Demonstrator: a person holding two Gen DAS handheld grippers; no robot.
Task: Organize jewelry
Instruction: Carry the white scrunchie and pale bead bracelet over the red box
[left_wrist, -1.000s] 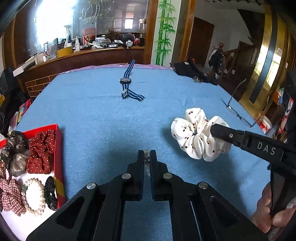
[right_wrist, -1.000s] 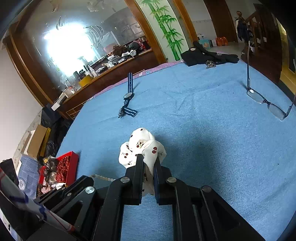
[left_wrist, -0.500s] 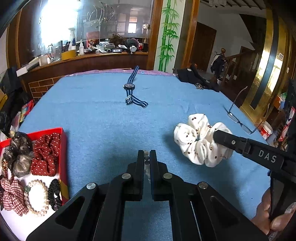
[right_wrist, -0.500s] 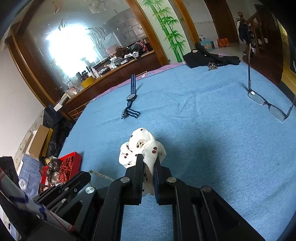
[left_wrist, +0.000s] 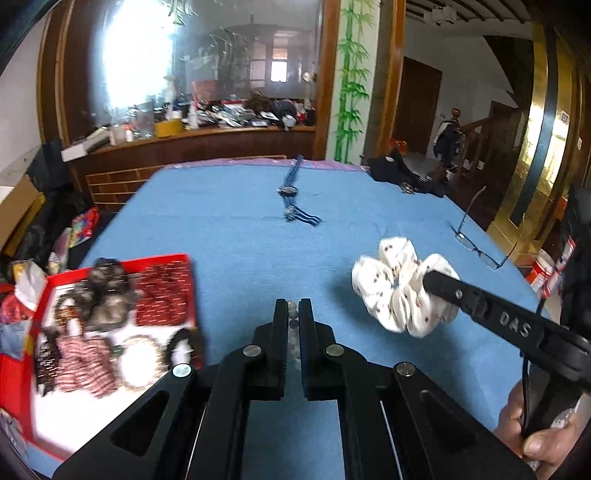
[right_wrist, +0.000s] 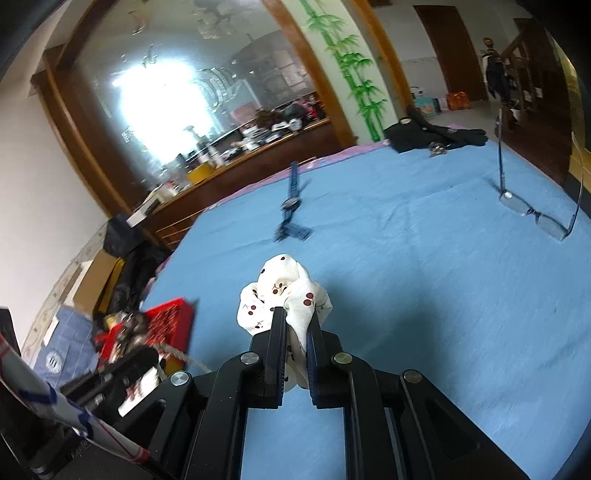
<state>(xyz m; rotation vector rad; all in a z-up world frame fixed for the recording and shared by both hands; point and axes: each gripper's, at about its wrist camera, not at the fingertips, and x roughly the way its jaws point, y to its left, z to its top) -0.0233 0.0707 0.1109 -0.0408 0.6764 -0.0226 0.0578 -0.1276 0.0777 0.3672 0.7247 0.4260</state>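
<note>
both loads have come up off the bench (left_wrist: 236, 221) and swung toward the red tray (left_wrist: 22, 354) since a second ago; it now fills more of the lower left of the left view. the left gripper (left_wrist: 293, 314) is clamped on a bead string (left_wrist: 293, 315), seen between its tips. the right gripper (right_wrist: 295, 325) is pinching the white scrunchie (right_wrist: 284, 291), which hangs right of centre in the left view. i judge both are mid-carry to the tray. watch (left_wrist: 291, 192) and glasses (left_wrist: 476, 247) remain on the bench.
</note>
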